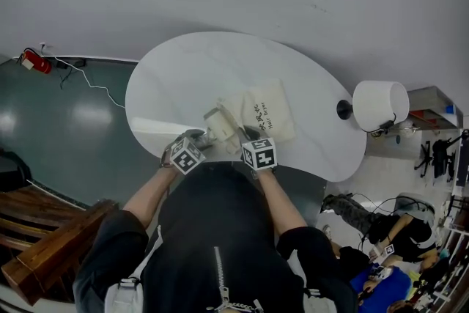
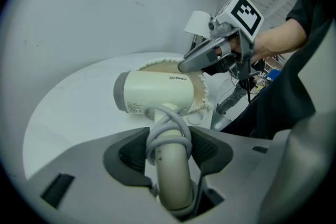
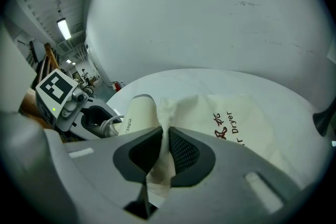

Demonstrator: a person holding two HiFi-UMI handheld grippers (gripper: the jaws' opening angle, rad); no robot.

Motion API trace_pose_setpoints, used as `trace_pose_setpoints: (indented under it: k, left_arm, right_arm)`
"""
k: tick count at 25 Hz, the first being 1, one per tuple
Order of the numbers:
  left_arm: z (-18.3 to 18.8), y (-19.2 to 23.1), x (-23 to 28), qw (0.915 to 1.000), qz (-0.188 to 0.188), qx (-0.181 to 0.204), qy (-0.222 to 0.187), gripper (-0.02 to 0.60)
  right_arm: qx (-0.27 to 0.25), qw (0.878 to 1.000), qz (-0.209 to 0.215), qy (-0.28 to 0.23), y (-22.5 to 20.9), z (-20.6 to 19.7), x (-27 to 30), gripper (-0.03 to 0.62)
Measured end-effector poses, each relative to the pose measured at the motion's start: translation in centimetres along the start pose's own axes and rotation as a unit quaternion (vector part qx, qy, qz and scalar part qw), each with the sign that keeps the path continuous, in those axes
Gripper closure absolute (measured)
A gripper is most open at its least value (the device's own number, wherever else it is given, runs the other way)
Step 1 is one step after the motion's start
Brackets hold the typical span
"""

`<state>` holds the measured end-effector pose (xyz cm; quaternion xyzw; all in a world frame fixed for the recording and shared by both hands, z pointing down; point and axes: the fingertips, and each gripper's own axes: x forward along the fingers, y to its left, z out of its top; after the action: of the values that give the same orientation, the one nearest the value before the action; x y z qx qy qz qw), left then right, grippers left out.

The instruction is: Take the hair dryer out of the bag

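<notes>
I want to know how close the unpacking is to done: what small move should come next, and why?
Probably pull the hair dryer away from the bag with the left gripper while the right gripper holds the cloth back. The left gripper grips the cord-wrapped handle, the right pinches the bag's edge, and the dryer's front end sits inside the gathered mouth.
</notes>
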<state>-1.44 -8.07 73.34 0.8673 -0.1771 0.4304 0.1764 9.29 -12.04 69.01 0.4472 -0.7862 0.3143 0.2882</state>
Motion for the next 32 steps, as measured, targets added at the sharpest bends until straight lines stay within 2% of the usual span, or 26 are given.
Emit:
trace_pose_setpoints:
  k: [6,13,26,32]
  left_arm:
    - [0.2,1.2,-2.0,0.9984,0.026,-0.042,-0.029,0.356]
    - [0.4,2.0,-4.4,0.9946,0.065,-0.064,-0.050,0.356]
    - [-0.1,2.6,-7.8,0.9802,0.112,-0.135,-0.092,0.356]
    - [-0.3,2.4,-8.8,0.9740,0.128,-0.151,-0.110,0.356]
  right_arm:
    - [-0.009,1.000,0.001,0.017,0.1,-0.6,0.9,0.559]
    - [-0.018,0.999,0.012,0.032,0.2,-1.5,2.3,0.559]
    - [-0.026,0.997,0.028,0.063,0.4,-2.4,4.7,0.557]
    - [-0.021,0.996,0.035,0.073,0.4,-3.1,5.7,0.545]
